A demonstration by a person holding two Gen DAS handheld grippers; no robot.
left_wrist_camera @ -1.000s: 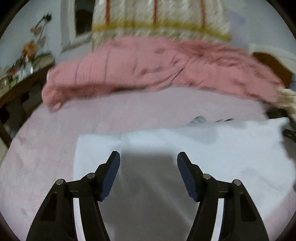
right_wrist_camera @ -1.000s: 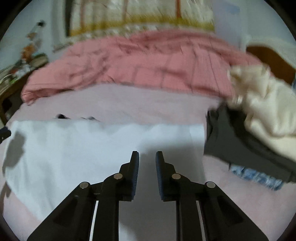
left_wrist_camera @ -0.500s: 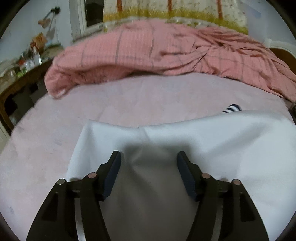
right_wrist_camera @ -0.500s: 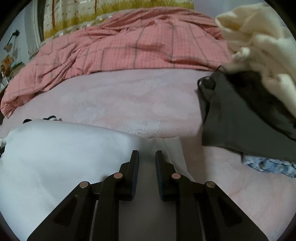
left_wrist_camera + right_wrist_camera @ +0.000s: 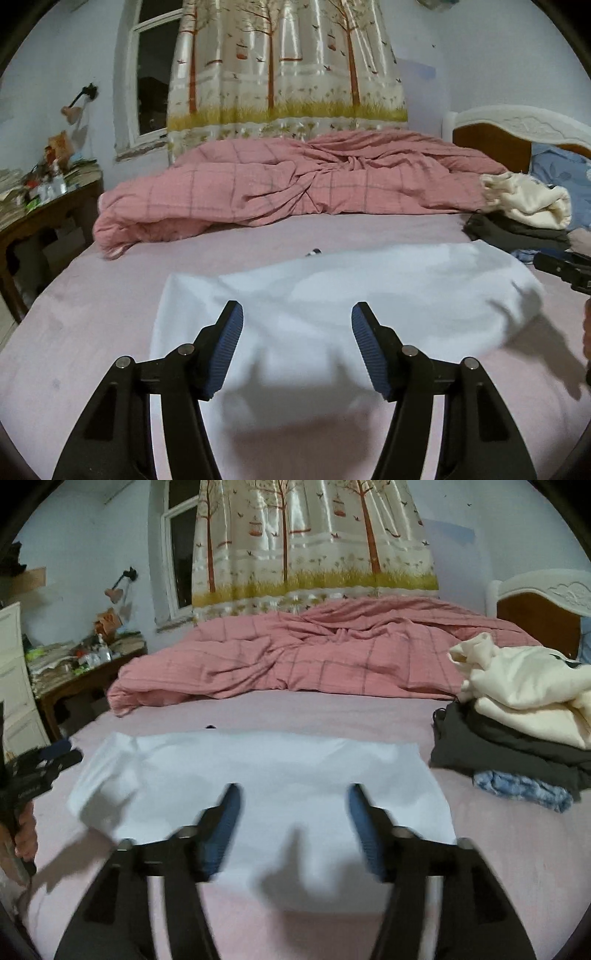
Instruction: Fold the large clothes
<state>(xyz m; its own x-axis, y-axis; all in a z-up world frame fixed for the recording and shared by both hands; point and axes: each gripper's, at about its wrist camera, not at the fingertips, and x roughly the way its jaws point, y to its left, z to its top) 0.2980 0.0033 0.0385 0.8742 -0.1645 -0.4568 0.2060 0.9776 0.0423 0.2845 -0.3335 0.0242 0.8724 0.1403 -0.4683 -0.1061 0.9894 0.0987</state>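
Observation:
A white garment (image 5: 332,295) (image 5: 258,775) lies folded into a wide rectangle on the pink bed sheet (image 5: 92,332). My left gripper (image 5: 297,317) hangs open above its near edge with nothing between the blue pads. The right gripper (image 5: 293,799) hovers over the same cloth nearer its right side; its jaws are opening, blurred by motion, and nothing is between them. From the left wrist view the right gripper (image 5: 561,267) shows at the far right edge. In the right wrist view the left gripper (image 5: 40,764) and the hand (image 5: 24,836) holding it appear at the left edge.
A crumpled pink checked duvet (image 5: 295,184) lies across the far side of the bed. A pile of cream, dark grey and blue clothes (image 5: 524,716) sits to the right of the white garment. A cluttered wooden table (image 5: 33,206) stands left of the bed; a headboard (image 5: 517,125) is far right.
Both grippers pulled back and up from the white garment. The right gripper, shut earlier on the cloth, has spread its jaws and let go. The garment now lies flat.

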